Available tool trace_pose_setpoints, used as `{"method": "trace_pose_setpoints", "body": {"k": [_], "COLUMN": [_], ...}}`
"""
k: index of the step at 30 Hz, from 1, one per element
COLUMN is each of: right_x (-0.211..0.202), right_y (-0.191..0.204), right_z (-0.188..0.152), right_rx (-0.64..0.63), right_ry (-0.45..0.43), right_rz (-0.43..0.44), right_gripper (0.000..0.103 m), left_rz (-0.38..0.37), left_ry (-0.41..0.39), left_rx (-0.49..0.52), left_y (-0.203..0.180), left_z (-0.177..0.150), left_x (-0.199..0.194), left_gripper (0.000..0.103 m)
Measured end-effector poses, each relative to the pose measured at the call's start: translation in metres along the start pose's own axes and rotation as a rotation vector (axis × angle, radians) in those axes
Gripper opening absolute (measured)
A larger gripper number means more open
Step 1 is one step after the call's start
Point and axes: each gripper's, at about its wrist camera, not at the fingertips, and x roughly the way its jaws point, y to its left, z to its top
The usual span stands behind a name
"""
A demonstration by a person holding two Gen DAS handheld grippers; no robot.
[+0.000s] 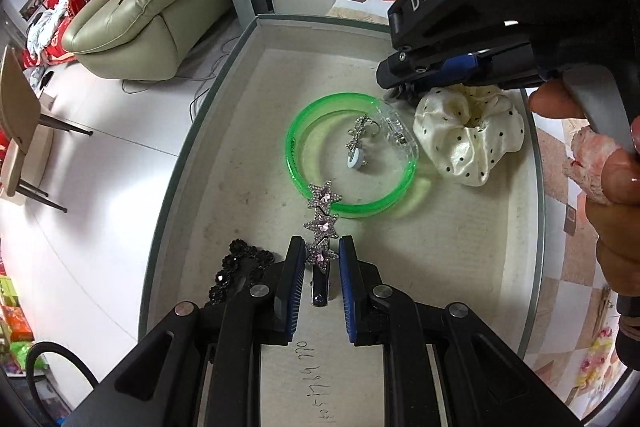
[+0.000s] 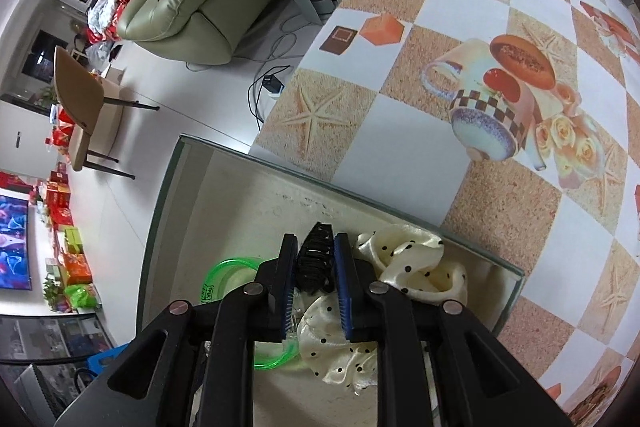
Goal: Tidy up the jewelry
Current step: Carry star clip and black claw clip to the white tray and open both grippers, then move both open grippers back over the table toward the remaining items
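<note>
A shallow grey-rimmed tray [image 1: 192, 131] holds the jewelry. My left gripper [image 1: 319, 254] is shut on a silver star hair clip [image 1: 323, 217], whose far end rests on a green bangle [image 1: 320, 123]. Inside the bangle lie a clear clip [image 1: 396, 135] and a small silver earring [image 1: 357, 143]. A black beaded clip [image 1: 236, 267] lies left of my left fingers. My right gripper [image 2: 315, 247] is shut on a black claw clip [image 2: 314, 259] above a cream polka-dot scrunchie [image 2: 416, 267]; the scrunchie also shows in the left wrist view [image 1: 468, 135].
The tray [image 2: 168, 211] sits at the edge of a table with a patterned cloth [image 2: 460, 131]. Beyond the edge are a white floor, a green sofa [image 1: 152, 7] with red cushions, and a chair [image 1: 20, 131].
</note>
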Motion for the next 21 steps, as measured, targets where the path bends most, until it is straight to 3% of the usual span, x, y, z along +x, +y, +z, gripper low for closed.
{"method": "trace_pose_setpoints", "body": {"k": [5, 8, 9, 10, 11, 13, 21], "right_x": [-0.001, -0.007, -0.012, -0.017, -0.023, -0.038, -0.093], "right_y": [-0.001, 0.0, 0.0, 0.001, 0.002, 0.004, -0.011], "right_z": [0.001, 0.001, 0.0, -0.001, -0.001, -0.003, -0.023], "right_rx": [0.007, 0.013, 0.015, 0.016, 0.014, 0.012, 0.055], "right_ry": [-0.003, -0.014, -0.023, -0.031, -0.043, -0.073, -0.148], "right_rz": [0.03, 0.054, 0.069, 0.08, 0.097, 0.126, 0.164], "right_gripper": [0.043, 0.044, 0.044, 0.045, 0.045, 0.045, 0.051], "left_rz": [0.007, 0.007, 0.008, 0.012, 0.017, 0.022, 0.024], "left_ry": [0.007, 0.007, 0.007, 0.004, -0.012, -0.053, -0.043], "left_rx": [-0.003, -0.001, 0.001, 0.002, -0.004, 0.0, 0.009], "left_y": [0.0, 0.001, 0.001, 0.0, 0.001, 0.002, -0.002], "left_z": [0.0, -0.001, 0.0, 0.001, 0.002, 0.001, 0.003], "left_x": [-0.002, -0.004, -0.004, -0.005, -0.008, -0.018, -0.029], "left_gripper": [0.022, 0.025, 0.037, 0.076, 0.096, 0.096, 0.096]}}
